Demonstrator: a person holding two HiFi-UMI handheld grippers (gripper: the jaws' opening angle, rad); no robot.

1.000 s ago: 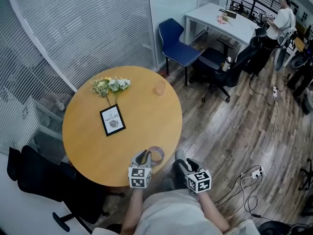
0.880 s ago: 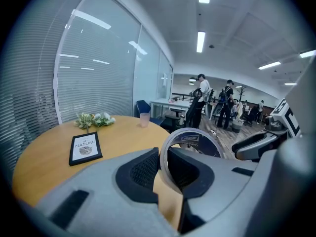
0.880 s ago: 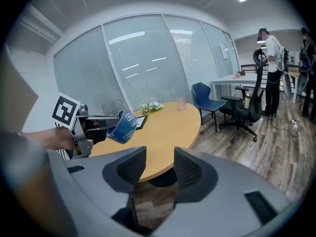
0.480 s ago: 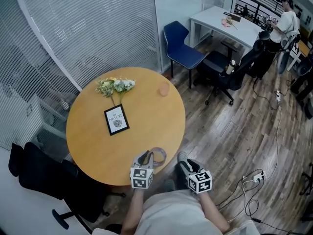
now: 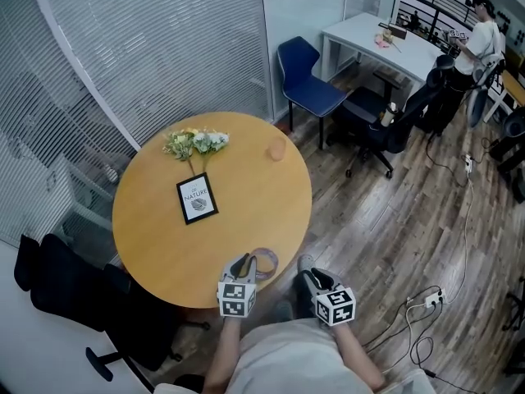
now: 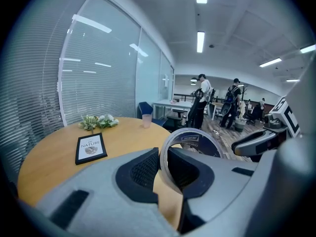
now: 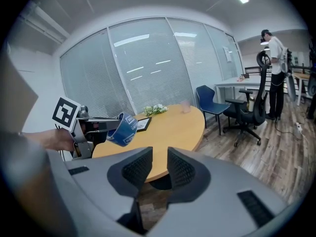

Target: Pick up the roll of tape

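From the head view, the left gripper [image 5: 245, 263] reaches over the near edge of the round counter [image 5: 164, 245], and the tape [image 5: 266, 261] sits at its tip, right at that edge. The right gripper [image 5: 308, 274] hangs beside it, off the counter and over the floor, apart from the tape. A frame [image 5: 197, 199], flowers [image 5: 195, 142] and a cup [image 5: 276, 149] lie well away on the far half. In the left gripper view, the jaws pinch the wall of the tape [image 6: 197, 143]: one pad is outside the ring and the other is inside its hole, so the roll stands on edge between them. In the right gripper view, the jaws have just been closing and now stand a narrow gap apart, with nothing between them and only the floor and counter edge beyond. The same view shows the tape [image 7: 122, 128] from the side, tilted in the left jaws and apparently raised clear of the counter [image 7: 168, 127], though its underside is not plain enough to be sure. By my reading the grasp is made and the lift is begun or nearly finished. What is left is to carry the roll plainly free of the surface and hold it steady. The right gripper has no part to play.
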